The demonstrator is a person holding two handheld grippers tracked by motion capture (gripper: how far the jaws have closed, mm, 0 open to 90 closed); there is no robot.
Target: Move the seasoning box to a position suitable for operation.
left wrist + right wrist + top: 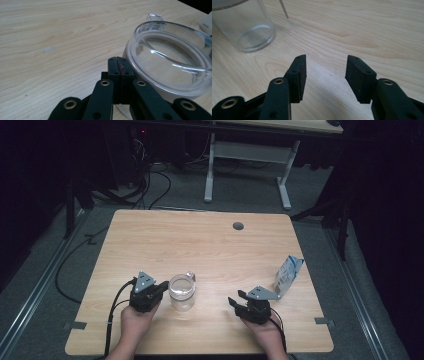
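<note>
- Standing upright near the front middle of the bench (200, 240), the clear glass jar (181, 291) is open at the top, with a small glass tab at the far side of its rim (154, 17); it looks empty.
- Just beside the jar on its left, the left claw (162, 287) has its jaws pressed flat together with nothing between them – its tip sits against or very near the jar's wall, though contact cannot be confirmed.
- Well apart on the other side, the right claw (325, 75) hovers low over bare wood with jaws partway open and empty, the jar off to one side in its view.
- Beyond the right claw, a small blue-and-white pouch (288, 275) stands near the bench's right edge.
- Judged from this, the step in hand is taking hold of the jar. To do it well, the right claw likely needs a wider gap than it shows now, since the jar is broad – or it could pinch the rim wall instead.
- Keeping the shut left claw braced against the side should stop smooth glass sliding or tipping.
</note>
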